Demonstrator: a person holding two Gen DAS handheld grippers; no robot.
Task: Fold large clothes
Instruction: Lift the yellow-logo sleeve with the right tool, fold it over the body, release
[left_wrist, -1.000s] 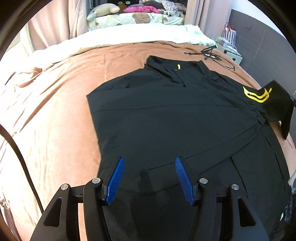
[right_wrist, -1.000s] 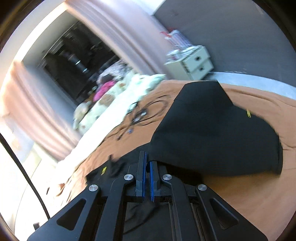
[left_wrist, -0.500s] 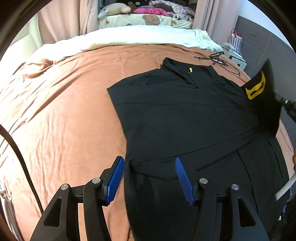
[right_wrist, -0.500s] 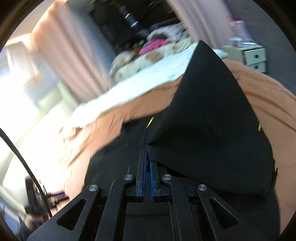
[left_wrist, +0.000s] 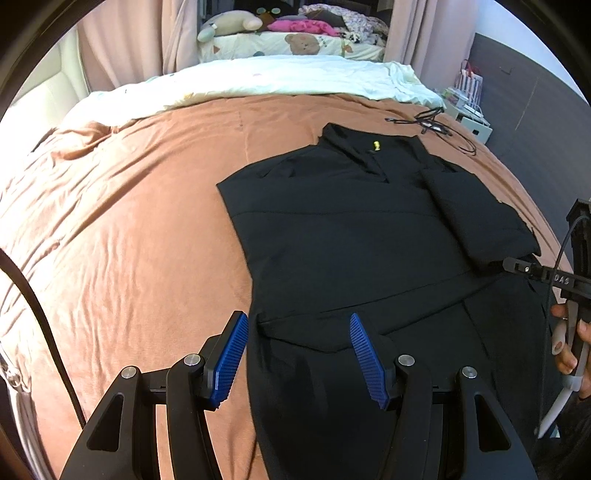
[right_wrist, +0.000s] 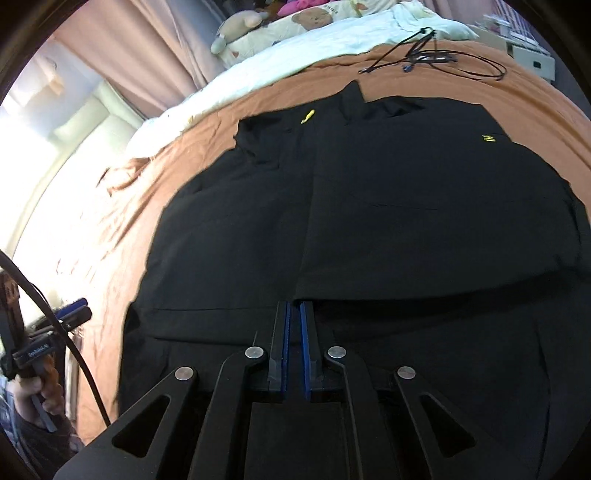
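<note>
The large black fabric garment (left_wrist: 332, 236) lay spread flat on the bed's brown cover (left_wrist: 129, 221), its collar with a small yellow tag (left_wrist: 375, 145) at the far end, well ahead of both sets of jaws. That flat spread looked deliberate: a big piece folds cleanly only when its panels lie smooth.

The left gripper (left_wrist: 295, 354) hovered over the near left edge of the garment, its blue ribbed pads (left_wrist: 229, 358) standing wide apart with nothing pressed between them; the cloth's side edge ran just inside the left pad, so it seemed poised to take that edge next.

The right gripper (right_wrist: 293, 343) pointed down at the cloth, its jaws opening by a narrow gap. The corner of a folded-over black sleeve panel (right_wrist: 424, 221) sat right at the tips, with no cloth visible between the pads, which I judged to be a release after laying the sleeve across the body. That panel lay ahead and to the right of those jaws, covering the right side of the garment.

A tangle of black cable (right_wrist: 424, 59) rested on the bed beyond the collar, clear of the work.
</note>
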